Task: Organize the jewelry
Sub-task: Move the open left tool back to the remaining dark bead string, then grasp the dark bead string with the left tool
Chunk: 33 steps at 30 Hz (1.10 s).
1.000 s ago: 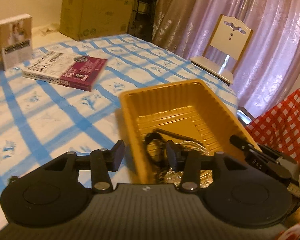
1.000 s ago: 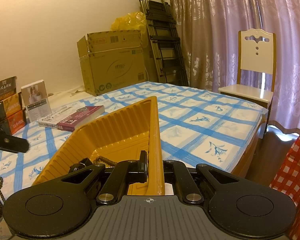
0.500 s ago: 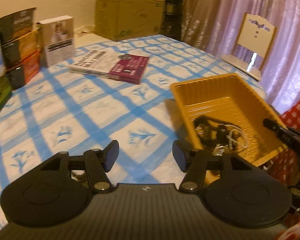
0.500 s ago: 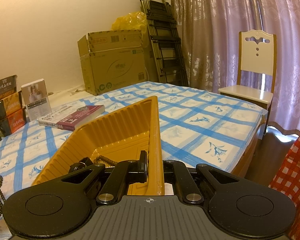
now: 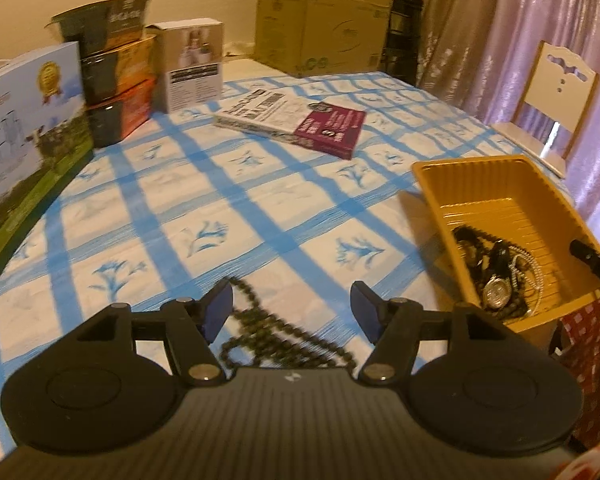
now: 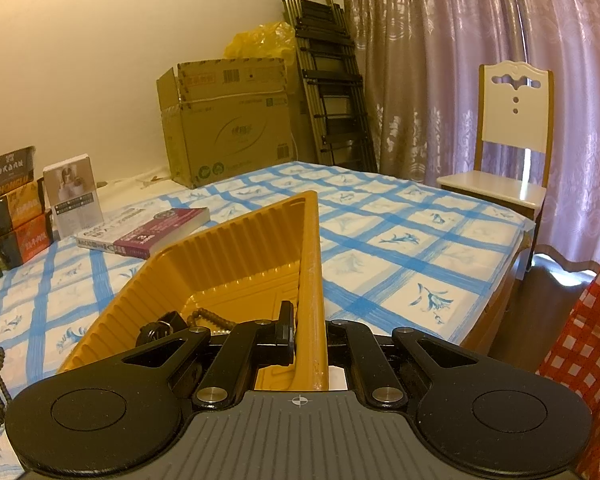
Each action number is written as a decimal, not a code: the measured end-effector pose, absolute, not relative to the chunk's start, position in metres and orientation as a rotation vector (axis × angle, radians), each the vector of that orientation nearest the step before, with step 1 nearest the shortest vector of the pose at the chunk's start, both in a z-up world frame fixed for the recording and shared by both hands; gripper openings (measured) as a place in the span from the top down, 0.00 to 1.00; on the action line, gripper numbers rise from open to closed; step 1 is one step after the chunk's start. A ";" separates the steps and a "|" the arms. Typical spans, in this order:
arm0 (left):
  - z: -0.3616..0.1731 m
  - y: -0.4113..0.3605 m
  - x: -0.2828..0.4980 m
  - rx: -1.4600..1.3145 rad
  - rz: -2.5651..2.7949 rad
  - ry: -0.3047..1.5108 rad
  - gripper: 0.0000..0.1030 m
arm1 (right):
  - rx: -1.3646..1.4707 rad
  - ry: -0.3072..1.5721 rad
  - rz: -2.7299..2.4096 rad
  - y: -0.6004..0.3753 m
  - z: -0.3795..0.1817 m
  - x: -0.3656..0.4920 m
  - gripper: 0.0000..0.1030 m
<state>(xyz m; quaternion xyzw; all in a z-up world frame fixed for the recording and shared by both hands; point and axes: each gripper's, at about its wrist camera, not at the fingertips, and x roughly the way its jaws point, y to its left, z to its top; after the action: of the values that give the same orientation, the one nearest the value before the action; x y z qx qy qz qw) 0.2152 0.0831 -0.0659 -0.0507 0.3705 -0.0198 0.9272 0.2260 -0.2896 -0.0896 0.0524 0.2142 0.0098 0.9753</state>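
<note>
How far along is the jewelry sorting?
Done: a watch and chains lie in the yellow tray. In hand: the right gripper clamps the tray's wall; the left gripper, opening, straddles the bead necklace. Left: get that necklace into the tray.

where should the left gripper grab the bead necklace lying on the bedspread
Take the bead necklace where its strands bunch near the middle, coming down from above with the pads straddling them. It lies loose and flat on the bedspread, so a single strand would slip. The left gripper is opening, with the beads between the fingers, untouched.
</note>
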 end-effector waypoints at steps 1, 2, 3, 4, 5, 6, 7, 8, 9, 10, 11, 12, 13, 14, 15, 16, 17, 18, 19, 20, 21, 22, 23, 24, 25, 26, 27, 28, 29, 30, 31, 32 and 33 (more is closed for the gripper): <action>-0.067 0.086 0.213 -0.104 -0.031 0.762 0.39 | 0.106 0.432 0.020 -0.290 -0.089 0.226 0.94; -0.068 0.089 0.212 -0.105 -0.023 0.764 0.39 | 0.107 0.432 0.020 -0.290 -0.089 0.226 0.94; -0.069 0.092 0.210 -0.107 -0.015 0.767 0.39 | 0.105 0.432 0.021 -0.290 -0.089 0.226 0.94; -0.071 0.094 0.208 -0.109 -0.007 0.768 0.38 | 0.104 0.431 0.020 -0.290 -0.089 0.226 0.94; -0.073 0.096 0.206 -0.111 0.000 0.767 0.38 | 0.104 0.431 0.021 -0.290 -0.089 0.226 0.94; -0.074 0.098 0.205 -0.111 0.005 0.768 0.38 | 0.105 0.432 0.021 -0.290 -0.090 0.226 0.94; -0.076 0.100 0.203 -0.113 0.012 0.771 0.37 | 0.105 0.432 0.020 -0.290 -0.089 0.226 0.94; -0.079 0.102 0.202 -0.114 0.014 0.772 0.37 | 0.105 0.432 0.020 -0.290 -0.089 0.226 0.94; -0.081 0.103 0.201 -0.114 0.015 0.774 0.37 | 0.105 0.432 0.020 -0.289 -0.089 0.226 0.94; -0.084 0.104 0.200 -0.113 0.016 0.777 0.36 | 0.104 0.432 0.020 -0.289 -0.089 0.226 0.94; -0.087 0.105 0.199 -0.115 0.014 0.781 0.36 | 0.103 0.432 0.020 -0.290 -0.090 0.225 0.94; -0.090 0.106 0.199 -0.120 0.012 0.786 0.36 | 0.103 0.432 0.020 -0.290 -0.090 0.225 0.94; -0.093 0.107 0.199 -0.125 0.011 0.794 0.36 | 0.104 0.432 0.020 -0.290 -0.090 0.225 0.94; -0.096 0.107 0.198 -0.131 0.009 0.798 0.36 | 0.105 0.433 0.020 -0.290 -0.090 0.225 0.94; -0.099 0.108 0.198 -0.139 0.005 0.801 0.35 | 0.103 0.432 0.021 -0.289 -0.090 0.225 0.94; -0.102 0.108 0.198 -0.150 0.003 0.808 0.35 | 0.102 0.432 0.020 -0.289 -0.090 0.225 0.94; -0.105 0.108 0.199 -0.161 -0.001 0.815 0.35 | 0.104 0.432 0.020 -0.290 -0.090 0.225 0.94; -0.108 0.108 0.199 -0.173 -0.007 0.819 0.34 | 0.104 0.432 0.020 -0.290 -0.090 0.225 0.94; -0.111 0.107 0.200 -0.183 -0.009 0.822 0.33 | 0.103 0.432 0.020 -0.289 -0.090 0.225 0.94; -0.113 0.106 0.201 -0.191 -0.009 0.827 0.32 | 0.102 0.433 0.020 -0.290 -0.090 0.225 0.94; -0.116 0.105 0.202 -0.195 -0.013 0.832 0.32 | 0.102 0.433 0.020 -0.290 -0.090 0.224 0.94; -0.119 0.104 0.204 -0.199 -0.014 0.836 0.32 | 0.101 0.432 0.020 -0.289 -0.090 0.225 0.94; -0.121 0.103 0.205 -0.206 -0.013 0.842 0.32 | 0.099 0.433 0.021 -0.290 -0.090 0.224 0.94; -0.124 0.102 0.207 -0.212 -0.015 0.845 0.32 | 0.100 0.433 0.021 -0.290 -0.090 0.225 0.94; -0.126 0.101 0.209 -0.216 -0.016 0.847 0.32 | 0.099 0.433 0.021 -0.290 -0.090 0.224 0.94; -0.128 0.100 0.212 -0.219 -0.011 0.851 0.31 | 0.098 0.433 0.021 -0.291 -0.090 0.224 0.94; -0.130 0.099 0.215 -0.223 -0.004 0.856 0.30 | 0.098 0.433 0.021 -0.291 -0.090 0.224 0.94; -0.131 0.099 0.217 -0.229 0.000 0.858 0.30 | 0.098 0.433 0.022 -0.291 -0.090 0.224 0.94; -0.133 0.099 0.220 -0.236 0.005 0.861 0.30 | 0.098 0.433 0.022 -0.292 -0.091 0.223 0.94; -0.135 0.098 0.222 -0.242 0.013 0.864 0.30 | 0.098 0.434 0.022 -0.291 -0.090 0.224 0.94; -0.137 0.097 0.226 -0.245 0.025 0.868 0.30 | 0.098 0.433 0.021 -0.291 -0.090 0.224 0.94; -0.138 0.097 0.228 -0.244 0.035 0.870 0.30 | 0.098 0.433 0.021 -0.290 -0.090 0.224 0.94; -0.139 0.096 0.231 -0.243 0.047 0.870 0.30 | 0.099 0.434 0.020 -0.291 -0.091 0.223 0.94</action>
<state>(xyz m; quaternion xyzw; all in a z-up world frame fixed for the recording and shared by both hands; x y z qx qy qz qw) 0.2311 0.0959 -0.1393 -0.1174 0.4201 0.0225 0.8996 0.2234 -0.2912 -0.0906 0.0491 0.2152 0.0101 0.9753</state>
